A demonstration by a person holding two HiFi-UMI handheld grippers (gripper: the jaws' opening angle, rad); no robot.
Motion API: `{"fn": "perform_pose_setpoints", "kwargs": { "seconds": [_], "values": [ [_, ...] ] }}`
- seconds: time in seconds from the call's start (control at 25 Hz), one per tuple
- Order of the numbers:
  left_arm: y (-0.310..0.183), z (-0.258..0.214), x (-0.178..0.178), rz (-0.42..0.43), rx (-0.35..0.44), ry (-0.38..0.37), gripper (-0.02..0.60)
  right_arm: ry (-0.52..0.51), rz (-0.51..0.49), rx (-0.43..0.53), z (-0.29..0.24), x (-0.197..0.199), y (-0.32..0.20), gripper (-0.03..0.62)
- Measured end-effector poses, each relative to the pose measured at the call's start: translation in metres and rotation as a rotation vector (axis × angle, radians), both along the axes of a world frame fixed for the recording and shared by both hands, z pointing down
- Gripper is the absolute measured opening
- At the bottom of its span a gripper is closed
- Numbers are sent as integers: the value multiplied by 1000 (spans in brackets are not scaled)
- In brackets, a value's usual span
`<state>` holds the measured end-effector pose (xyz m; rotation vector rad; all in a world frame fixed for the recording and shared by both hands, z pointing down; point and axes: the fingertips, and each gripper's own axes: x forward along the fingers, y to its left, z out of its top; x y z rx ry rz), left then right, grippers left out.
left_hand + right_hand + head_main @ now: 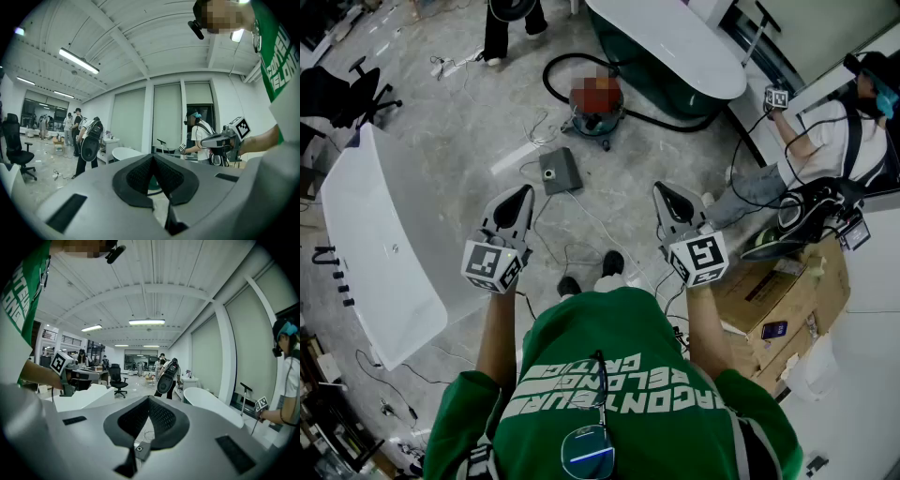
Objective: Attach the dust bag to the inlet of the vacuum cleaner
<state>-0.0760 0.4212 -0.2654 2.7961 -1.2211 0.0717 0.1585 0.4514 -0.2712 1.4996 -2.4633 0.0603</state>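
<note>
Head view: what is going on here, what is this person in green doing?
A person in a green shirt stands with a gripper in each hand. The left gripper and the right gripper are both shut and empty, held out in front. The red vacuum cleaner with its black hose stands on the floor ahead, untouched. I can make out no dust bag, so attaching has not begun.

Bright ceiling strip lights (78,61); 2 gripper views fisheye-bent, corners black, distance perhaps soft.
</note>
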Motion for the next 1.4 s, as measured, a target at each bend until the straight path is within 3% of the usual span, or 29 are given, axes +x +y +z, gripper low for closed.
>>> {"fn": "perform_pose_setpoints", "kwargs": {
  "seconds": [0.56,1.12,1.4],
  "values": [
    [-11,7,11,-16,-14,-19,3,30,-24,-8,14,6,-13,8],
    [-19,16,41,-93,-55,-53,3,-1,-64,-84,47,62,-38,8],
    [-2,29,38,-156,-63,-39,3,7,-121,-109,64,61,-40,7]
  ]
}}
